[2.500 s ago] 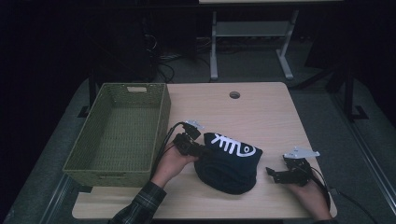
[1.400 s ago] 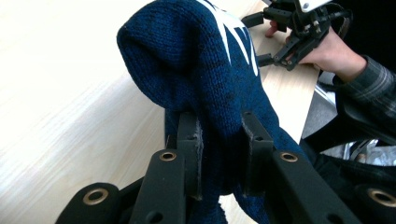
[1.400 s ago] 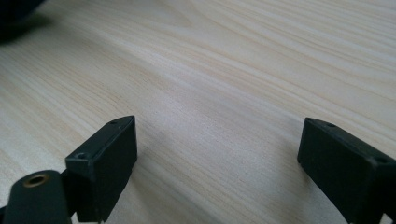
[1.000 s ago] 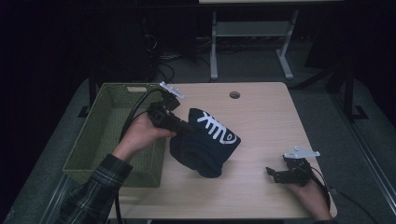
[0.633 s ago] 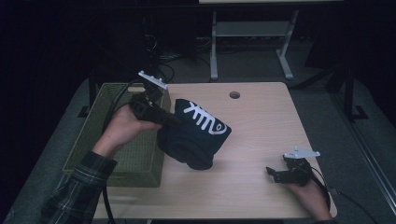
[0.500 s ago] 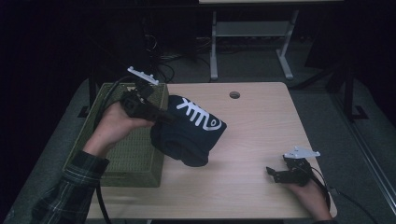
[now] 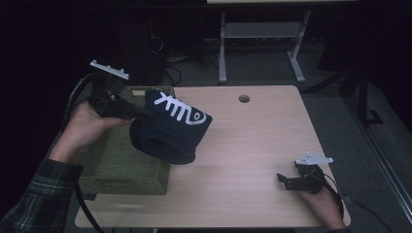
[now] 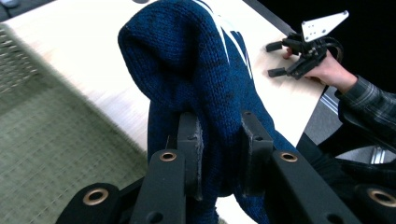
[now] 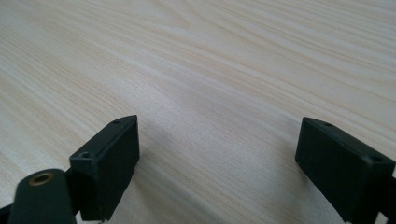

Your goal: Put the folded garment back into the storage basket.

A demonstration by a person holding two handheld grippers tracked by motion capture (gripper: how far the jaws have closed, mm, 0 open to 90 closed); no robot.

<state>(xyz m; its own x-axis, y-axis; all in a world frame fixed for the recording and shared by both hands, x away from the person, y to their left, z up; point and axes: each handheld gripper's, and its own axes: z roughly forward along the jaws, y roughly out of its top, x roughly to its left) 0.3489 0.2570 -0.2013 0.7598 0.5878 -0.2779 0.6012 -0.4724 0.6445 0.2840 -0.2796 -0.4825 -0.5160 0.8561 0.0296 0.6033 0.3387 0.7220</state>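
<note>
Left gripper (image 7: 145, 115): closed tight on the blue knit hat (image 7: 170, 131). In the left gripper view the two black jaws pinch a fold of the hat (image 8: 205, 88) between them.
Blue knit hat: dark blue wool with a white fish-bone picture on it. It hangs in the air from the left gripper, off the bench (image 7: 252, 145). In the high view it is at about 9 o'clock from the middle of the bench, over the right edge of the basket (image 7: 121, 165). Part of it hangs over the basket and part over the bench top.
Left hand (image 7: 85, 133): holds the left gripper up high, over the basket. A checked sleeve (image 7: 34, 199) comes in from about 7 o'clock.
Basket: green and woven, with straight sides. It sits on the bench at 9 o'clock, just under the hat. I cannot tell if anything lies inside it.
Right gripper (image 7: 284, 180): open, with nothing between its jaws. In the right gripper view the two jaws stand wide apart over bare wood.
Right hand (image 7: 318, 199): rests low on the bench at about 4 o'clock, well apart from the hat. It also shows far off in the left gripper view (image 8: 322, 70).
Bench: pale wood with a small round hole (image 7: 244, 98) at about 12 o'clock.
</note>
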